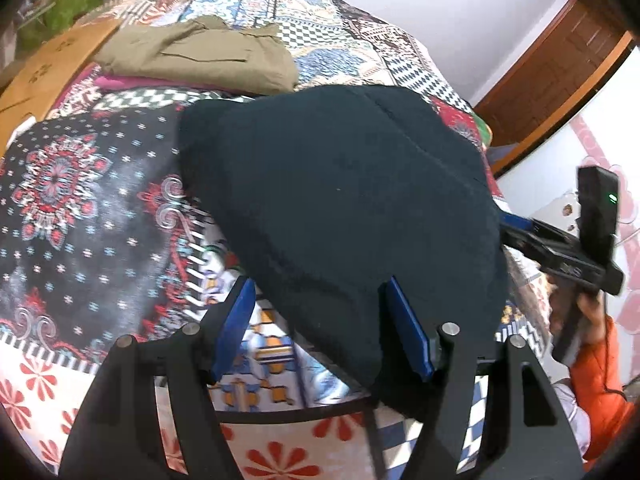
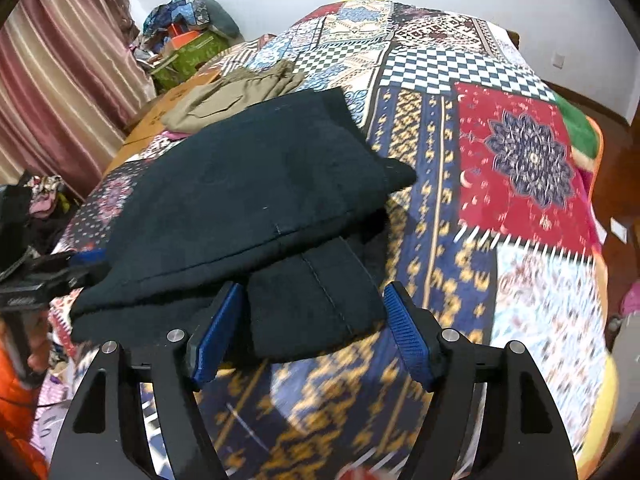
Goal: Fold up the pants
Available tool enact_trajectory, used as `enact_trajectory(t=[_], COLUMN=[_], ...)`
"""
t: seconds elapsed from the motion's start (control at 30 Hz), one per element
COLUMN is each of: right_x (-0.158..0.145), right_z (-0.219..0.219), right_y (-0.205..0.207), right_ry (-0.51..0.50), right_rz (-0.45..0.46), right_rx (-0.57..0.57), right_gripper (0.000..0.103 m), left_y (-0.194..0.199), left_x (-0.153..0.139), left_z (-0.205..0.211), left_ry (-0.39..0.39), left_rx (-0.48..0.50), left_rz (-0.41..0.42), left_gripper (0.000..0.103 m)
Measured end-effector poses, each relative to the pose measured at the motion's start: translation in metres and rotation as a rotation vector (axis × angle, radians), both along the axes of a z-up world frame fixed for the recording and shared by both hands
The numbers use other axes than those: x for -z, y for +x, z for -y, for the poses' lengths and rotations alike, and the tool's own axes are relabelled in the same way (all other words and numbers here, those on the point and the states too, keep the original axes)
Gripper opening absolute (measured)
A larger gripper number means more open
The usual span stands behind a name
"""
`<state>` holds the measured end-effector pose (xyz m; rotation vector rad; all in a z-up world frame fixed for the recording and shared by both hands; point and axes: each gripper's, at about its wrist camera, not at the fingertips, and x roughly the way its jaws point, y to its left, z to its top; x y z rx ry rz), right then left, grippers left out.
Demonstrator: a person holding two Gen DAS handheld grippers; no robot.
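Two tongs stand spread over the bed, neither pinching anything. Left tongs (image 1: pixel 320 328) bracket the near edge of the dark pants (image 1: pixel 340 200) without pressing it; right tongs (image 2: pixel 314 336) likewise bracket a lower folded layer at the near right corner. Judged stage: pants already doubled into a compact stack on the patchwork quilt (image 2: pixel 440 200), cloth let go. Next move likely calls for squaring the uneven protruding layer or shifting the stack. Beyond the pants lie folded olive trousers (image 1: pixel 200 56) and a cardboard box (image 1: pixel 52 72), limiting room ahead-left.
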<state>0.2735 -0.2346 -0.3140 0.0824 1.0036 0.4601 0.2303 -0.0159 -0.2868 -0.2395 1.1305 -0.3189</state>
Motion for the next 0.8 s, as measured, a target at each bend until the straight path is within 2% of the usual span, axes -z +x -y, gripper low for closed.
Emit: enact_trajectory(t=[0.2,0.37,0.5,0.67,0.8], right_x=[0.003,0.007,0.011,-0.006,-0.029], right_z=[0.004,0.008,0.014,0.027,0.039], right_y=[0.035,0.071,0.092,0.071,0.041], right_ry=[-0.075,-0.143,-0.143,-0.123,-0.089], right_rz=[0.026,0.041,0.024,0.059,0.091], right_rx=[0.003,0.026,0.051,0.078,0.093], right_gripper=[0.068,0.067,0.067,0.067,0.067], left_y=[0.003,0.009,0.02,0.016,0.013], left_x=[-0.005,-0.005,-0.004,-0.013,-0.032], left_z=[0.031,0.059,0.071,0.051,0.011], left_ry=[-0.005,0.017,0.008,-0.016,0.002], left_rx=[0.049,0.049,0.049,0.079,0.017], left_rz=[0.006,0.025,0.021,0.018,0.073], left_gripper=[0.068,0.068,0.068,0.068,0.068])
